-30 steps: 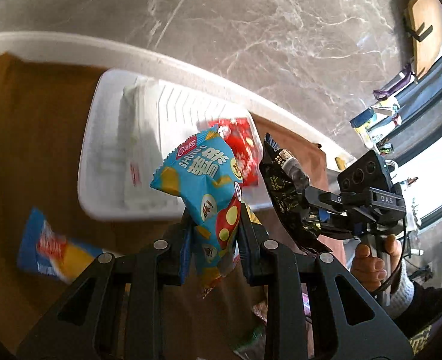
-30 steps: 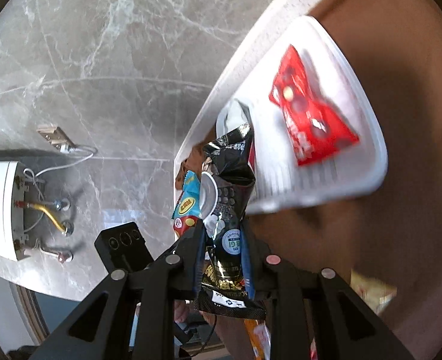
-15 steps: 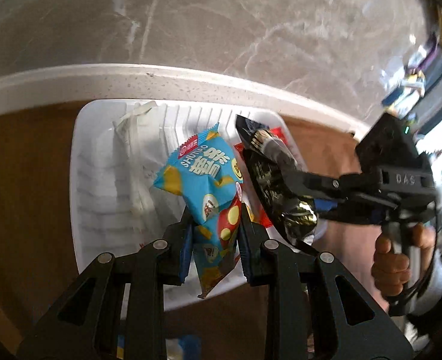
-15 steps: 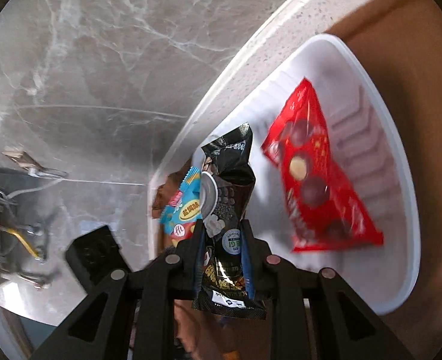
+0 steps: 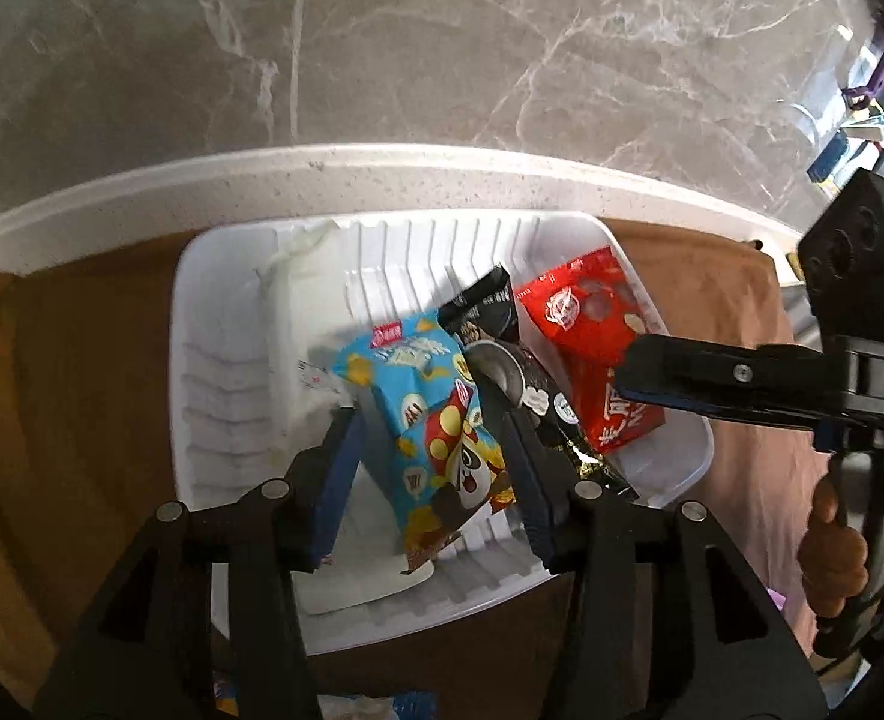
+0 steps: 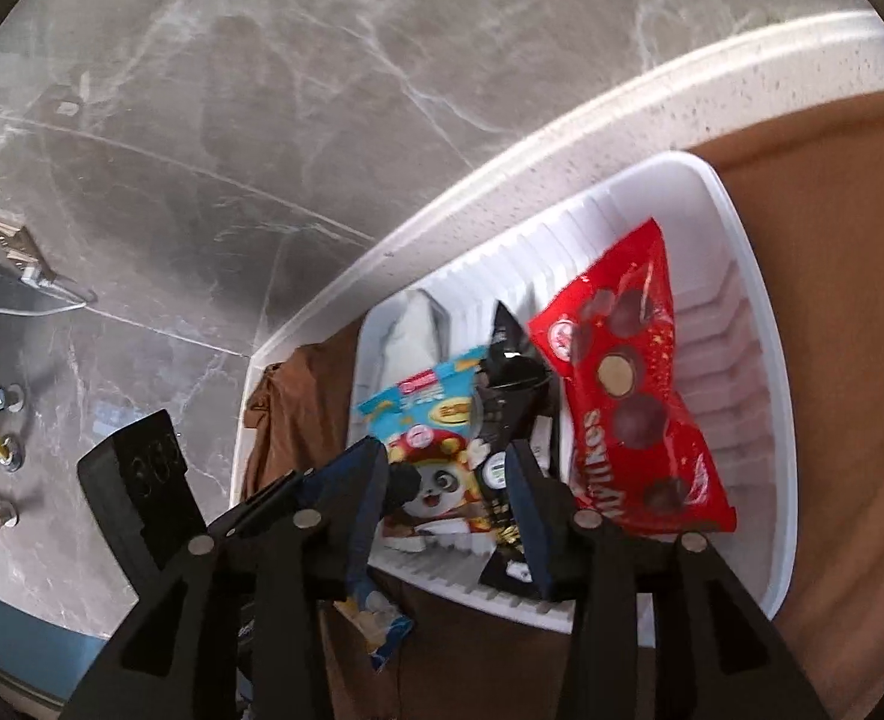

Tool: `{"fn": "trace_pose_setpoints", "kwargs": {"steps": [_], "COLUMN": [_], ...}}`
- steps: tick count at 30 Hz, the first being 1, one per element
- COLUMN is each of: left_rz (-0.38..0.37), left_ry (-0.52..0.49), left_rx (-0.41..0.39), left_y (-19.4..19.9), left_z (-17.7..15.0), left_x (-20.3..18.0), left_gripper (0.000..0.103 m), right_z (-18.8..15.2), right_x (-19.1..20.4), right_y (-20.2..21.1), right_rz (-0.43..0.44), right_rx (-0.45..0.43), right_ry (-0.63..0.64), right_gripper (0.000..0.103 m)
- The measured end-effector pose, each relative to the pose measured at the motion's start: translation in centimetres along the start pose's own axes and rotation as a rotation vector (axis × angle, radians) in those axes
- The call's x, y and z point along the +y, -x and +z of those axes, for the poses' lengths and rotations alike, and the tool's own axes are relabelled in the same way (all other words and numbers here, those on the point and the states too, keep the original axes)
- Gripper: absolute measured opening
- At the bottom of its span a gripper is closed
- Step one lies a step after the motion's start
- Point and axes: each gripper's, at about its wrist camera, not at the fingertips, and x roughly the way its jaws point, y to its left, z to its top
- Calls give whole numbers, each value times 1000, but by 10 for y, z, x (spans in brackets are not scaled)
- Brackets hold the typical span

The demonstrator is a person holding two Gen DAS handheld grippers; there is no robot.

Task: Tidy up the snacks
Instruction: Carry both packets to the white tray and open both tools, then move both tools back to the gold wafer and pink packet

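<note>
opening, both grippers release: left gripper [image 5: 435,468] drops blue snack bag [image 5: 435,420], right gripper [image 6: 448,498] black packet [image 6: 505,414], both now in white tray [image 5: 201,324] mid-frame, no longer clamped.

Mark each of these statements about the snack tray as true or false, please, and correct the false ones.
1. The red snack bag lies inside the white tray. True.
2. The blue panda packet lies on the brown cloth outside the tray. False: it is in the tray, between the fingers of the left gripper, whose jaws are opening.
3. The black packet sits between the blue packet and the red bag. True.
4. The tray stands on a bare marble counter. False: it rests on a brown cloth; the marble is the wall behind.
5. The right gripper is clamped shut on the red bag. False: its jaws are opening, and the red bag lies beside it.
</note>
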Motion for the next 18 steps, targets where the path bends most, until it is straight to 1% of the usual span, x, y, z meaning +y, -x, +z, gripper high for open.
{"fn": "trace_pose_setpoints", "kwargs": {"steps": [5, 7, 9, 11, 16, 18], "left_rz": [25, 17, 14, 5, -66, -104], "left_ry": [22, 35, 39, 42, 62, 62], "left_rx": [-39, -46, -56, -60, -32, -3], "left_y": [27, 38, 53, 64, 82, 85], "left_z": [-7, -12, -22, -31, -60, -75], "left_x": [2, 2, 1, -1, -14, -22], "left_gripper": [46, 47, 47, 47, 47, 47], "right_z": [-14, -20, -27, -36, -67, -80], "right_x": [2, 1, 1, -3, -19, -26], "right_y": [27, 41, 55, 72, 112, 122], "right_rz": [19, 25, 21, 22, 1, -7], "right_rx": [-23, -28, -35, -40, -48, -45], "right_ry": [16, 12, 3, -8, -46, -71], "right_gripper": [46, 47, 51, 52, 53, 54]}}
